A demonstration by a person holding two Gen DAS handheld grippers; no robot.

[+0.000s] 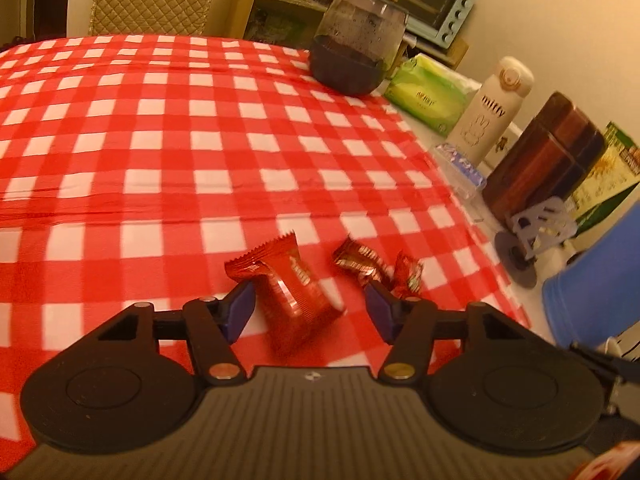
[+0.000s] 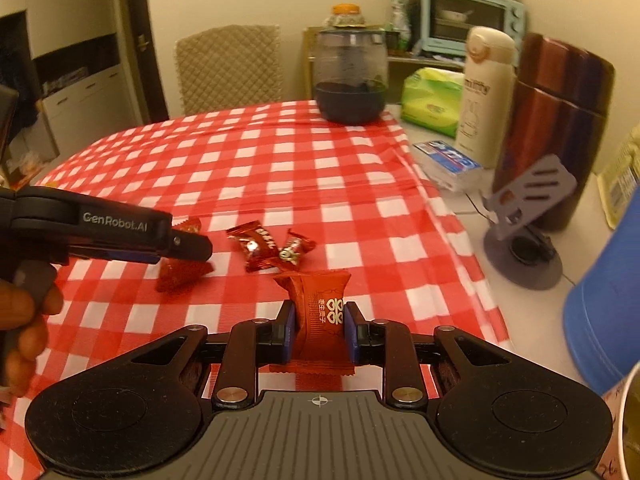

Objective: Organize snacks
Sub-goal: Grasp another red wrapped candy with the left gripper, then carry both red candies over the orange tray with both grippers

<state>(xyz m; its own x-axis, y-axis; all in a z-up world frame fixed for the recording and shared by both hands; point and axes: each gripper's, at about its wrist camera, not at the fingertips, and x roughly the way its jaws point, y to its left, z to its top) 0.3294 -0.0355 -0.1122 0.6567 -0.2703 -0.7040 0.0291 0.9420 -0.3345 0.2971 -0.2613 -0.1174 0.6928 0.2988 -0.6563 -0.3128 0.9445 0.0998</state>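
- Hovering low over the red-checked worktop [image 1: 160, 152], the left tool [image 1: 310, 312] has its jaws apart around a red snack packet [image 1: 294, 300] that lies flat on the cloth; the pads do not press it, so nothing is gripped.
- Just right of that packet lie two small twisted candies [image 2: 272, 246], touching each other, loose on the cloth.
- Further right, the right tool [image 2: 319, 334] is clamped on a second red packet [image 2: 324, 312], pads pressing its two sides across the middle, crimped ends sticking out above and below.
- Both packets look light, soft and crinkly: the foil wrapper gives under pressure and is probably slippery, so a hold across the puffed middle, as the right tool has, seems safer than one on a thin crimped end.
- Along the right edge, off the cloth, stand a cream flask [image 2: 486, 100], a dark red canister [image 2: 556, 128] and a blue tub [image 2: 608, 304]; which one receives the snacks I cannot tell.
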